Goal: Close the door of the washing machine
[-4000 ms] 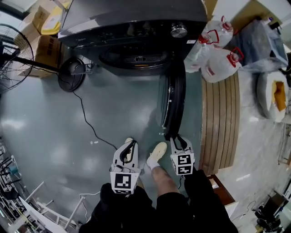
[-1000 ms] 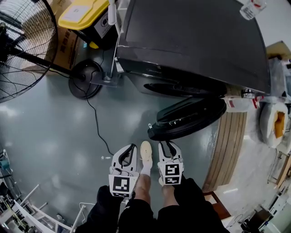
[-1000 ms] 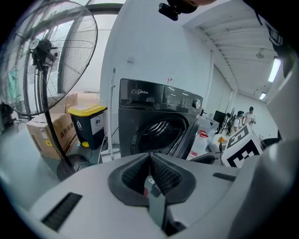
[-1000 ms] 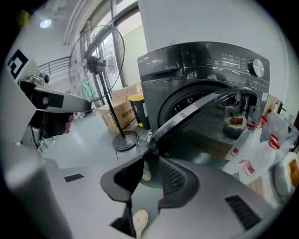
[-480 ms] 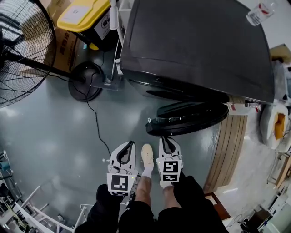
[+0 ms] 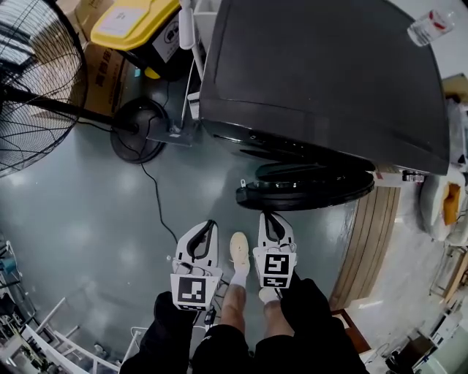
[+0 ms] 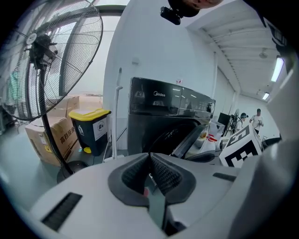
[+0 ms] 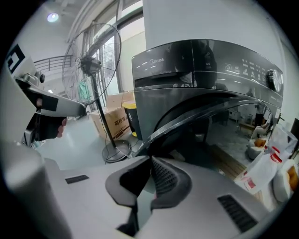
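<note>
The dark washing machine [image 6: 322,73] fills the top of the head view. Its round door [image 6: 307,191] stands ajar, swung most of the way toward the front. My right gripper [image 6: 269,216] is just before the door's outer face; its jaws have just been closing and now meet with nothing between them. In the right gripper view the door's rim [image 8: 205,112] arches right beyond the right gripper [image 8: 150,158]. My left gripper [image 6: 208,226] hangs beside it to the left, shut and empty, apart from the door. In the left gripper view the machine [image 7: 168,107] stands beyond the left gripper [image 7: 149,155].
A standing fan [image 6: 29,88] with its round base [image 6: 137,128] is at the left, and a cable [image 6: 157,204] trails over the grey floor. A yellow-lidded bin [image 6: 131,22] and a cardboard box [image 6: 99,62] stand behind. A wooden platform [image 6: 373,241] lies at the right. The person's foot [image 6: 238,252] is between the grippers.
The door has swung further toward the machine's front. Both grippers have moved forward with it, the right one staying close to the door's face.
</note>
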### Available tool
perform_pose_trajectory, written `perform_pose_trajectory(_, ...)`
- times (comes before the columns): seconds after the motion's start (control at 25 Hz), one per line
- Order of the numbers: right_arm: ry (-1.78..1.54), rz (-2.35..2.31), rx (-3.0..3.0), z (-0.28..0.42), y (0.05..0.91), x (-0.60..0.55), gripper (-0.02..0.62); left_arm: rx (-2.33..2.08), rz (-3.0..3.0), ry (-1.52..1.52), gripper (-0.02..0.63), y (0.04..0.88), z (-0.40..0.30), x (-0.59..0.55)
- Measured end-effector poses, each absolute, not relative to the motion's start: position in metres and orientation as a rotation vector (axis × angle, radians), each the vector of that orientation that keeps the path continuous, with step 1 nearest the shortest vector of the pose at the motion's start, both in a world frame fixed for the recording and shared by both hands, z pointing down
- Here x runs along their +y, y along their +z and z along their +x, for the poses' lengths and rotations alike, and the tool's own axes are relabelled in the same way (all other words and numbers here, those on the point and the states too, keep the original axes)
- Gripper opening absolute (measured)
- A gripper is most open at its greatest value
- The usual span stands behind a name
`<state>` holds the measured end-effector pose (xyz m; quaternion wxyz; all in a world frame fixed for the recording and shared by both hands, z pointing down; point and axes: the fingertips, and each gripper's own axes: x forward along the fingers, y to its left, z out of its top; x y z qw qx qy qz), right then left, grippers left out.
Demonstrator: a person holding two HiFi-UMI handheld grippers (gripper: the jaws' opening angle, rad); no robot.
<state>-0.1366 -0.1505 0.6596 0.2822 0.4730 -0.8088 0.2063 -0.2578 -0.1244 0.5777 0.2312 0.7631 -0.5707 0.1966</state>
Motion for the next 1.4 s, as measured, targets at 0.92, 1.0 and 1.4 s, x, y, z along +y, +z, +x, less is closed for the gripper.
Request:
perform_pose_trajectory(0.92, 0.5, 1.349, -2.193, -0.155, 0.662, -0.211, 0.017, -1.613, 2.132, 0.473, 0.029, 0.583, -0.278, -0.17)
perform_pose_trajectory(1.0, 0.492, 1.354, -2.192, -0.155, 0.663, -0.215, 0.017, -1.617, 2.13, 0.469, 0.029, 0.583, -0.279, -0.173)
perform_pose_trajectory(1.4, 0.477, 1.373, -2.195, -0.154, 0.663, -0.232, 0.017, -1.601, 2.121, 0.511, 0.029, 0.587, -0.28, -0.176)
